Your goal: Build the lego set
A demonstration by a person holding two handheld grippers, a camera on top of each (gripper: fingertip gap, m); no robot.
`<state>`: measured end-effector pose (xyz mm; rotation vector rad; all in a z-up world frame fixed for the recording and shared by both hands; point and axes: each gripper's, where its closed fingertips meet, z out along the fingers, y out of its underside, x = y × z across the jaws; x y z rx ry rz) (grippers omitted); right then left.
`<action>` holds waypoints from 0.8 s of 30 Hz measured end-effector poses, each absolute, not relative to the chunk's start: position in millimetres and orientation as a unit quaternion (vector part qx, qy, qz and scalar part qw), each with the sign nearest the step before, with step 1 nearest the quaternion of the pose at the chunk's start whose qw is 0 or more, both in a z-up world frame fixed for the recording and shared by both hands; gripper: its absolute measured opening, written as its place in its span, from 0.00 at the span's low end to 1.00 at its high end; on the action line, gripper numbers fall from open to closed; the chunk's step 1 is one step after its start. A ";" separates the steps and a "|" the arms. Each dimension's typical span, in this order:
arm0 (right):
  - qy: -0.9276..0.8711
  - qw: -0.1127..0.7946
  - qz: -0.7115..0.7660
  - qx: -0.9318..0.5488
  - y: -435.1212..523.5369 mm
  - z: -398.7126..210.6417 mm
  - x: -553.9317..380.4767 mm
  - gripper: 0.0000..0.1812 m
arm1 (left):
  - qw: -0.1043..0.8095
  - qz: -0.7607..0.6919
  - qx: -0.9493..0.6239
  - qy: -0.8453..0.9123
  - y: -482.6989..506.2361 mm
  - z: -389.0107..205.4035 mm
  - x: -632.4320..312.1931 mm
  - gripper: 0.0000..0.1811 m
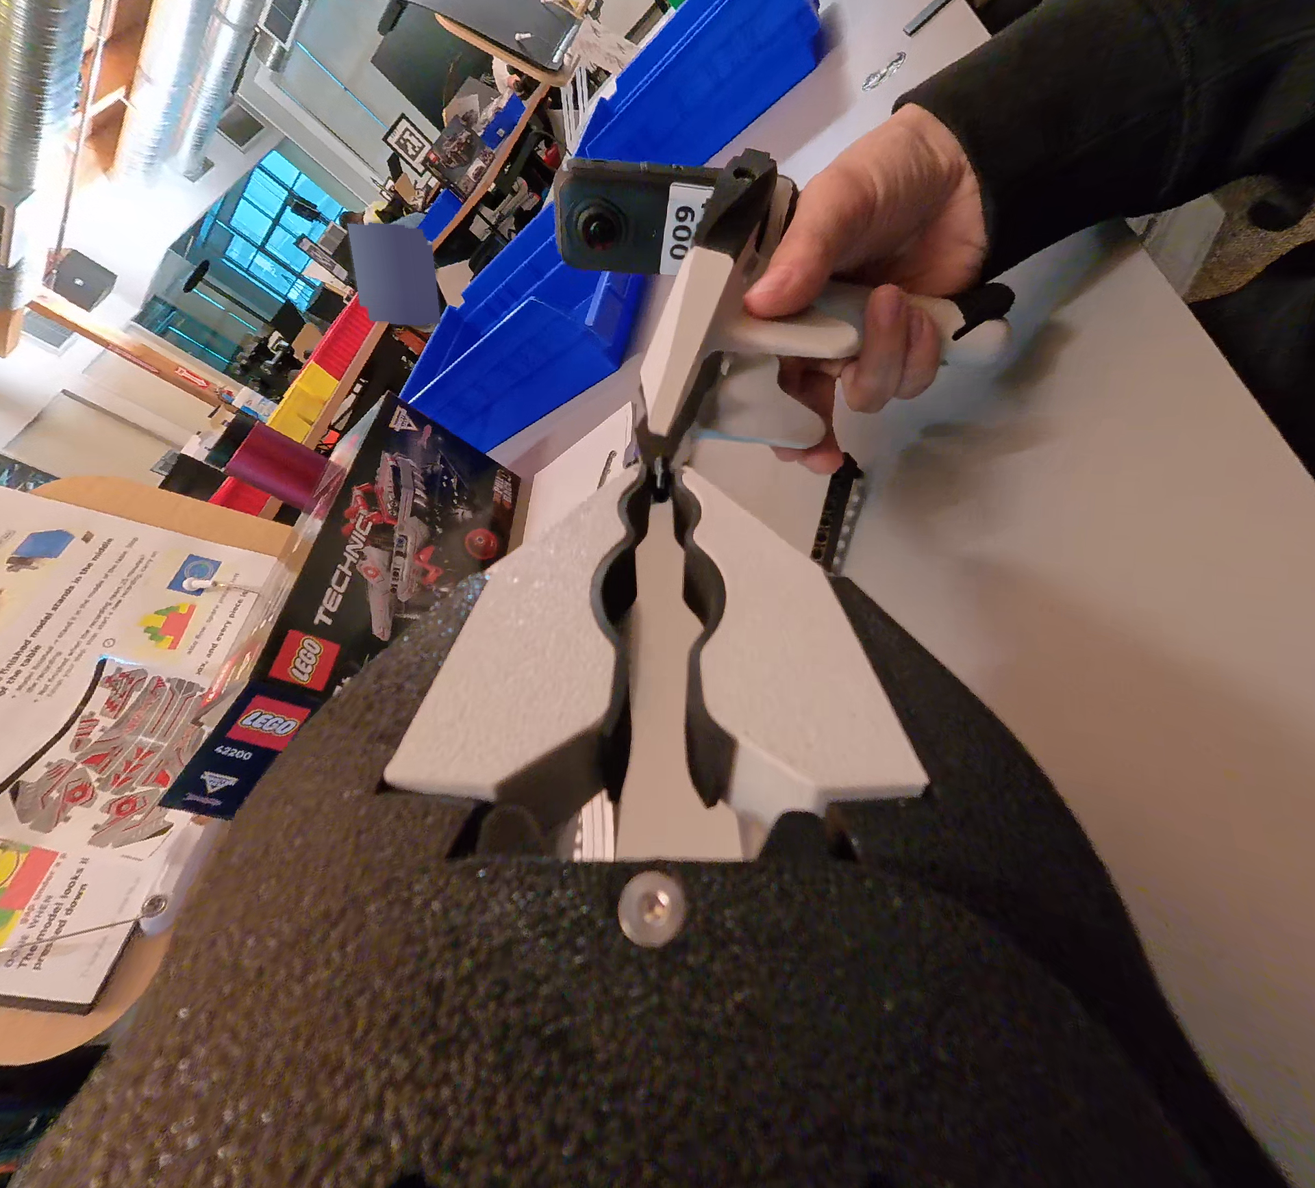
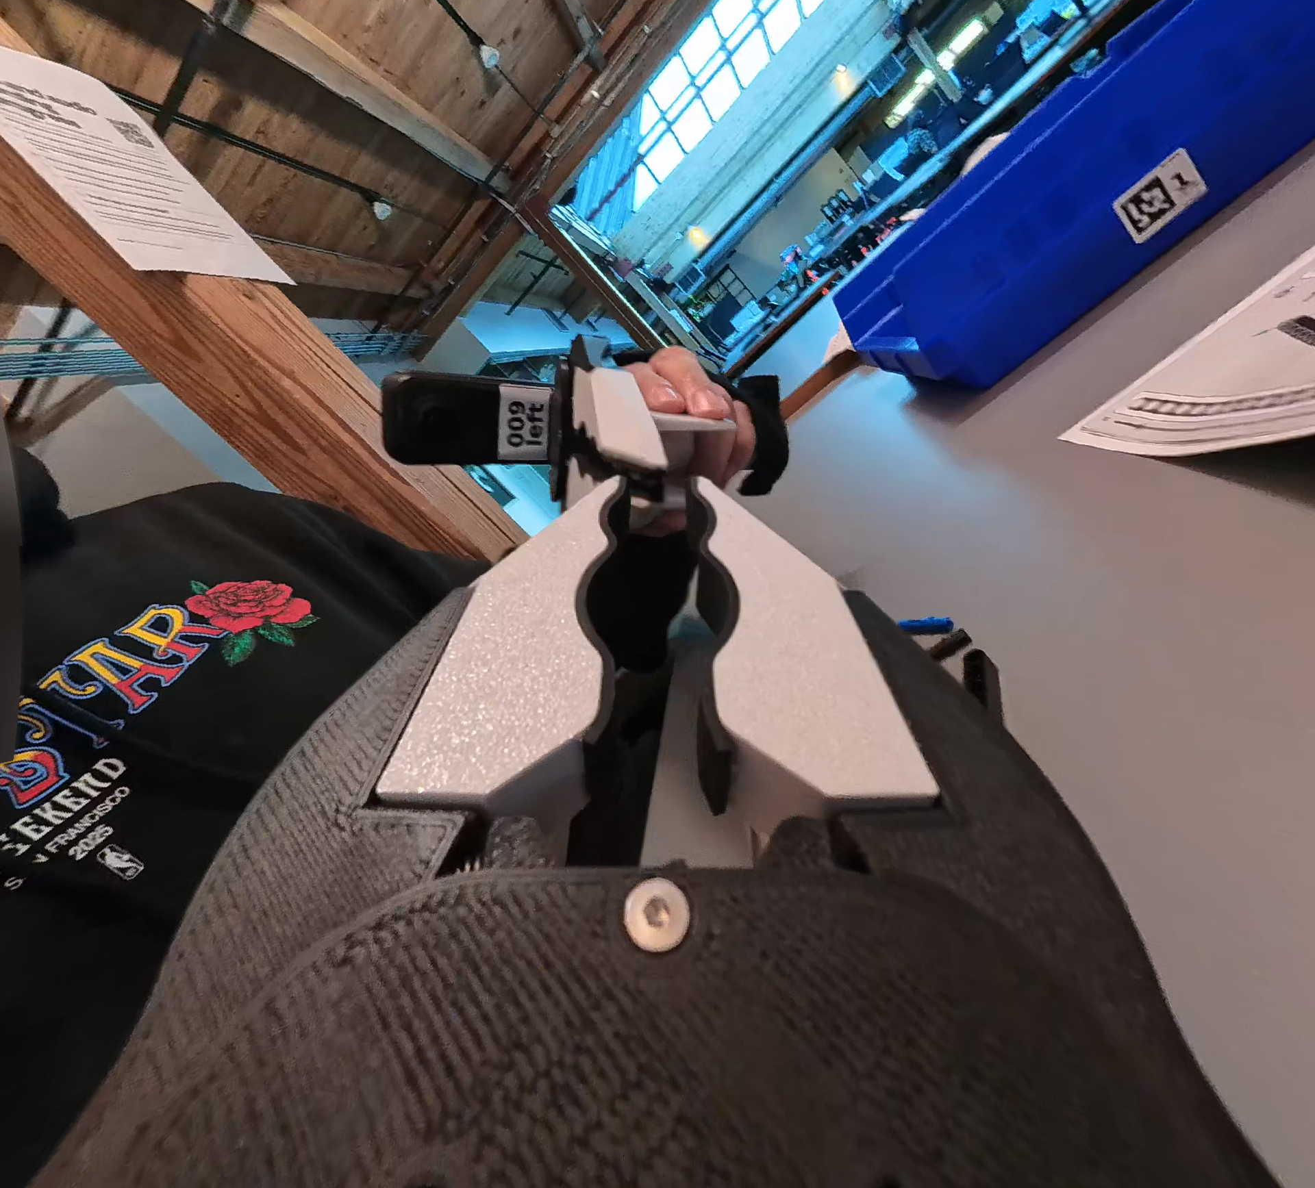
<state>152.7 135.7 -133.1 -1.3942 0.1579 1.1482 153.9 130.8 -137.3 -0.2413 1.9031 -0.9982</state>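
Note:
My left gripper (image 1: 660,486) is raised over the grey table (image 1: 1067,620), its jaws nearly closed on a small black piece (image 1: 659,476) at the very tips. My right gripper (image 1: 662,442), held by a hand in a black sleeve, points down and meets it tip to tip, seen edge-on. In the right wrist view my right gripper (image 2: 658,501) shows a narrow gap between its jaws, and the left gripper (image 2: 649,486) sits right at that gap. I cannot tell what, if anything, the right jaws hold. A black holed beam (image 1: 838,531) lies on the table just beyond.
The set's box (image 1: 398,556) stands at the left beside printed sheets (image 1: 107,691) on a wooden stand. Blue bins (image 1: 640,172) (image 2: 1103,193) line the table's far side. An instruction booklet (image 2: 1210,385) lies open. Small blue (image 2: 925,624) and black (image 2: 952,641) pieces lie on the table. Left and right tips are no more than a few centimetres apart.

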 end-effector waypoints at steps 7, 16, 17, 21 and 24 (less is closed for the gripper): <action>0.058 0.606 0.504 -0.612 135.4 -135.7 147.1 0.08 | 0.466 -0.412 -0.097 0.777 131.4 -135.2 151.7 0.01; 0.048 0.613 0.511 -0.600 136.4 -132.7 142.9 0.01 | 0.465 -0.411 -0.086 0.779 128.6 -136.5 150.6 0.02; 0.050 0.612 0.515 -0.598 136.4 -132.6 142.8 0.01 | 0.464 -0.411 -0.086 0.780 128.4 -136.3 150.4 0.02; 0.048 0.611 0.524 -0.591 135.8 -131.5 142.0 0.01 | 0.463 -0.414 -0.083 0.780 127.9 -135.2 149.6 0.02; 0.047 0.612 0.525 -0.590 135.3 -131.0 141.6 0.01 | 0.462 -0.415 -0.082 0.780 127.5 -134.5 149.1 0.02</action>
